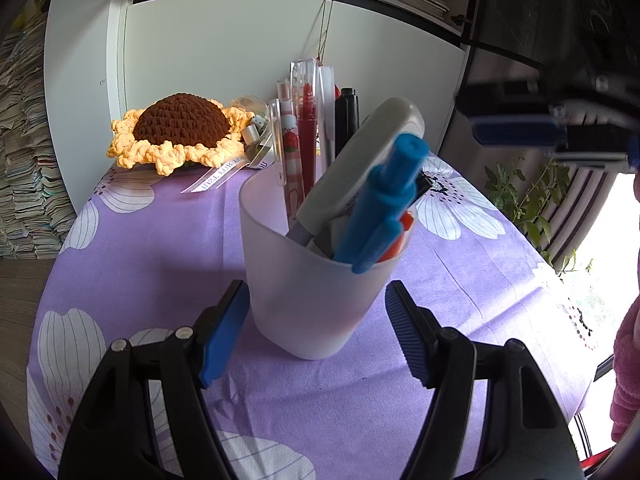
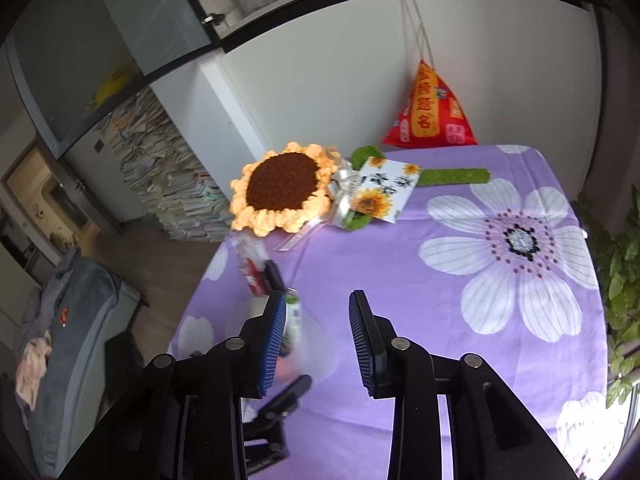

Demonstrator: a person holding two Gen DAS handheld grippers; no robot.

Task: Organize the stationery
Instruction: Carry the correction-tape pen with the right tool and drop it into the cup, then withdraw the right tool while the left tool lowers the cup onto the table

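Stationery stands gathered in a frosted white plastic cup (image 1: 308, 280) on the worktop, which is covered by a purple cloth printed with large white flowers (image 1: 160, 240). From the cup rise a blue marker with a clip (image 1: 384, 204), a flat grey-white oblong case (image 1: 368, 160) leaning to the right, a red pen in a clear barrel (image 1: 307, 128), a pen patterned in pink and white (image 1: 289, 148), a clear-capped pen (image 1: 328, 92) and a black marker (image 1: 346, 116) at the back. An orange item (image 1: 400, 236) shows low beside the blue marker, too hidden to identify.

The left gripper (image 1: 316, 332) has its blue ribbed pads on either side of the cup's lower wall, clamped on it as far as the view shows. The right gripper (image 2: 316, 340) appears blurred at the upper right edge of the left wrist view, above and to the right of the cup. In its own view its jaws stand apart with nothing between them; the cup (image 2: 308, 344), smeared by blur, sits just behind its left pad.

Behind the cup lies a crocheted sunflower with a brown centre and yellow petals (image 1: 176, 132), next to a white card printed with sunflowers (image 2: 380, 192) and a green crocheted stem (image 2: 456, 176). A red and orange pyramid-shaped pouch (image 2: 430, 116) hangs against the white wall.
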